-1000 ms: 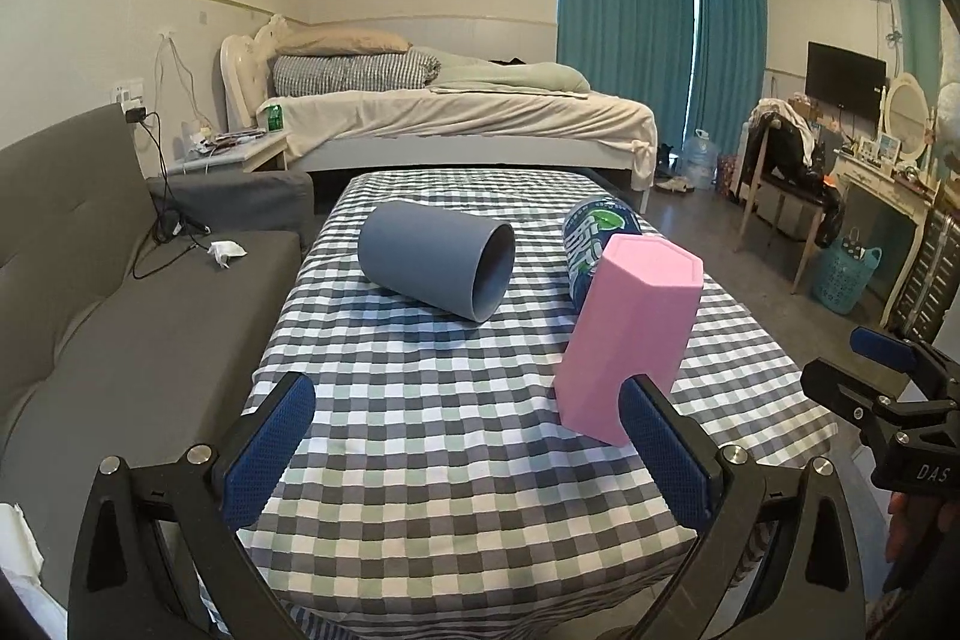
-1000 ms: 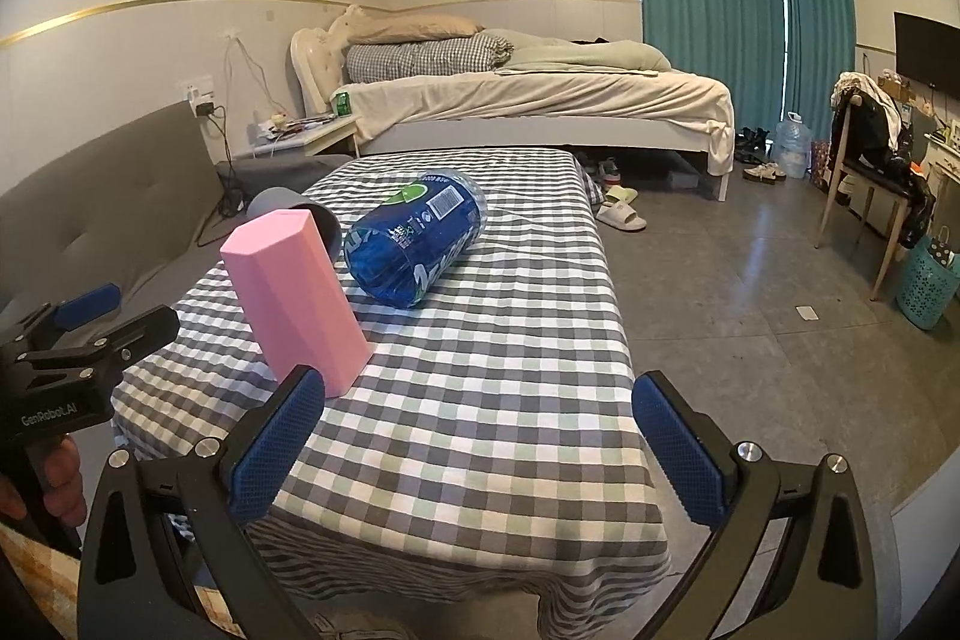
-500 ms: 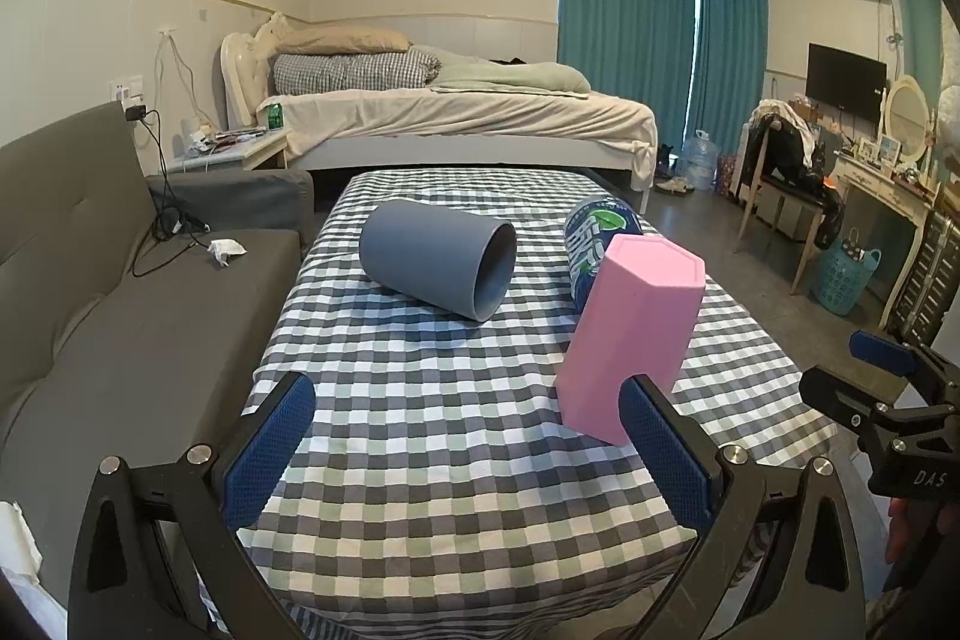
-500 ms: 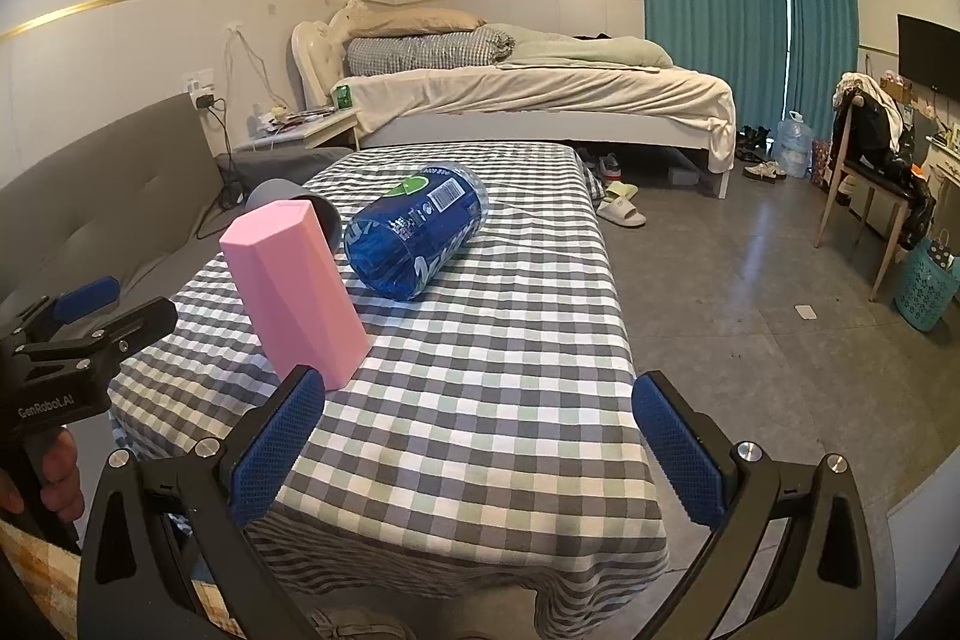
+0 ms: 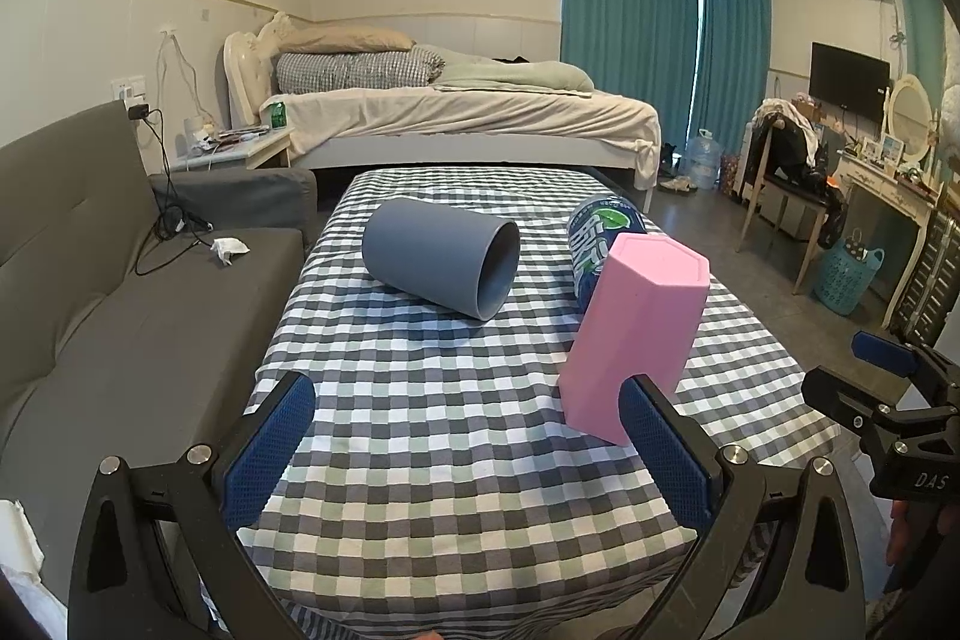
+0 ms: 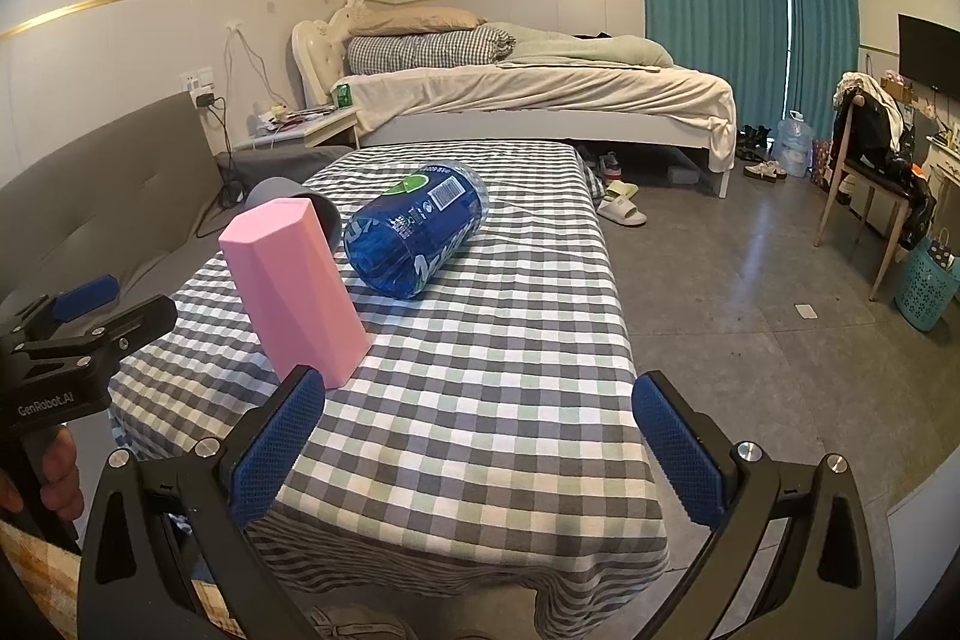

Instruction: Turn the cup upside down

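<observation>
Both our claws, the left claw [image 5: 468, 451] and the right claw [image 6: 480, 451], hang spread wide with nothing between them. Just ahead the pink cup [image 5: 636, 334] stands upright on the checked tablecloth [image 5: 450, 412] (grey cup [image 5: 441, 265] and blue bottle [image 6: 417, 226] lie sideways behind).

A pink cup [image 6: 294, 293] is seen standing on the checked tablecloth [image 6: 480, 370], with a blue bottle [image 6: 417, 227] laid on its side just behind — a grey cup [image 6: 282, 193] is partly hidden beyond. The right gripper [image 6: 477, 451] is held wide apart over the near edge — nothing is gripped. The left gripper [image 6: 90, 316] is seen at the left.
</observation>
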Motion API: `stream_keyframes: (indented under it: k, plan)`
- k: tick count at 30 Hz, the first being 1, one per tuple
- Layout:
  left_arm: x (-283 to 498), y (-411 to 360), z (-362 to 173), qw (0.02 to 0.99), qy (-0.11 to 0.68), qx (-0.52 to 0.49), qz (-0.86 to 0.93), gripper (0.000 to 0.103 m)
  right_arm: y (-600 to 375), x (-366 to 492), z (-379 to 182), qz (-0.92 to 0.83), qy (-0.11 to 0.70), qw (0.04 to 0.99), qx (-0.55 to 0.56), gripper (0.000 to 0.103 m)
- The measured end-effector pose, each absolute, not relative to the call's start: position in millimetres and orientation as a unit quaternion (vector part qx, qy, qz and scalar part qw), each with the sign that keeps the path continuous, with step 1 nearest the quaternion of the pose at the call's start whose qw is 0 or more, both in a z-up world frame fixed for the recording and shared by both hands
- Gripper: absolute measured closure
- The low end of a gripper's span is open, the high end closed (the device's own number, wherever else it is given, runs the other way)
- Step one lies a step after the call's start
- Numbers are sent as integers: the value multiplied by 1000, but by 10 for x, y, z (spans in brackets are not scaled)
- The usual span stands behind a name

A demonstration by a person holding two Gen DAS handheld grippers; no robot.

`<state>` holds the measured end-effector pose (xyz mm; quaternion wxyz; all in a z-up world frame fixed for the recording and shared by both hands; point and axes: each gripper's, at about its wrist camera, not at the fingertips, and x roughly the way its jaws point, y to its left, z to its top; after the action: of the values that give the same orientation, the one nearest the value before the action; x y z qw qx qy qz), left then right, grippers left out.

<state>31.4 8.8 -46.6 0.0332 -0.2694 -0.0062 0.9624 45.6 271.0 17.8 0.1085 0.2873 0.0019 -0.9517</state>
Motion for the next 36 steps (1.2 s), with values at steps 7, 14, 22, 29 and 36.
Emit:
stream_keyframes:
  k: [7,14,22,29,36]
  plan:
    - [311,74,-478,32,-7,-269,963,0,2697,452,178,-952,4,109,287,0]
    - [299,68,-486,32,-8,-271,962,0,2692,446,167,-951,6,108,289,0]
    - [290,56,-493,31,-8,-274,961,0,2696,445,159,-951,8,107,290,0]
    - [282,51,-499,30,-6,-276,961,0,2687,423,139,-951,11,104,292,0]
    - [297,51,-486,32,-3,-273,962,0,2694,410,120,-949,15,99,298,0]
